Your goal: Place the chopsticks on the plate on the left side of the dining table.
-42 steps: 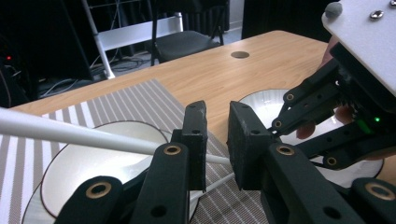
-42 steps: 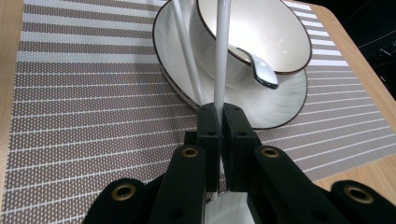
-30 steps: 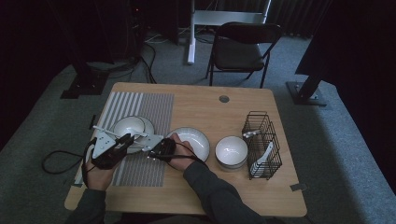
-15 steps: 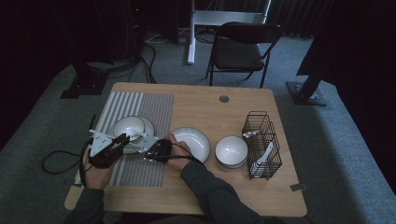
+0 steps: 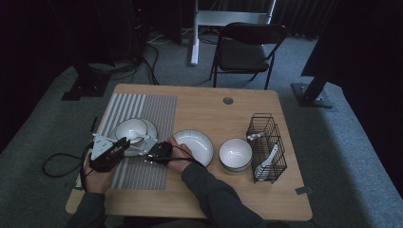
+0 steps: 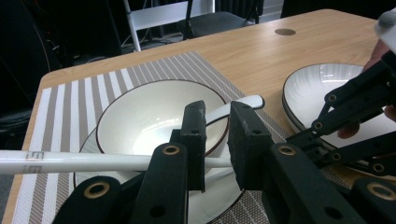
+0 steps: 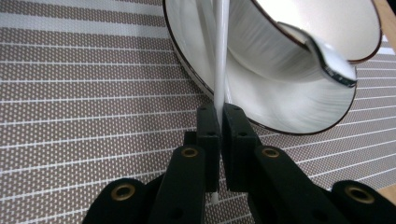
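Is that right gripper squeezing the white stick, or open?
Shut: the right gripper has both jaws pressed against the thin white stick beside the bowl.

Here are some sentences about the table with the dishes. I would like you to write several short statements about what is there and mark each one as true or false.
1. The right gripper is shut on a white chopstick. True.
2. The wire basket stands on the striped placemat. False: it stands on bare wood near the table's right edge.
3. A white spoon rests in the bowl on the placemat, with its handle over the rim. True.
4. The left gripper is shut on the deep plate. False: its jaws stand apart, and the plate lies on the table off to one side.
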A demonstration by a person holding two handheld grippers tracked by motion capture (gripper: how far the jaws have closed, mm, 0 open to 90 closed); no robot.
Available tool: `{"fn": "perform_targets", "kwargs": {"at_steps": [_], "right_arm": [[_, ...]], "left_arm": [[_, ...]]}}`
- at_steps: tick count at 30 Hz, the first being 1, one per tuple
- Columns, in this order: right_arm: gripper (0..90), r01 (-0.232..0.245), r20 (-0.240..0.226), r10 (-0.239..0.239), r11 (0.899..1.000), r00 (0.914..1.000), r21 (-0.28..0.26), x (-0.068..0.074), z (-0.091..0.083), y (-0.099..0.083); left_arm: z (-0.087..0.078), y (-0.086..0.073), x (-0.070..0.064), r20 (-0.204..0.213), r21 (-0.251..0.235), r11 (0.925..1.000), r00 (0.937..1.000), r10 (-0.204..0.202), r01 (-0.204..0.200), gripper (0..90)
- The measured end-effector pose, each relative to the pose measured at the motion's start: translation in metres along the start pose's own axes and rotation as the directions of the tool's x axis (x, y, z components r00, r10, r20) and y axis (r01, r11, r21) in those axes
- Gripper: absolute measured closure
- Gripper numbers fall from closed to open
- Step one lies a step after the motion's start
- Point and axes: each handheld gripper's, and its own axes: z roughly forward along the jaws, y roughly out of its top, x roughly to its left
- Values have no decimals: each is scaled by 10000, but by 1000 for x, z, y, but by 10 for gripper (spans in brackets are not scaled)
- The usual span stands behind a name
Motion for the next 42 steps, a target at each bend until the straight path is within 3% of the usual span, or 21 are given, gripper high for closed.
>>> {"fn": "perform_targets", "kwargs": {"at_steps": [22,42], "right_arm": [[864,489,114,-494,9979,9987,429,4,10,6],[865,357,70,-359,9988,9993,327,3,7,11]], "left_arm": [[8,-20,8,-300,422,9989,9994,-172,185,770],[14,-42,12,-453,927,9948,9982,-385,426,766]]}}
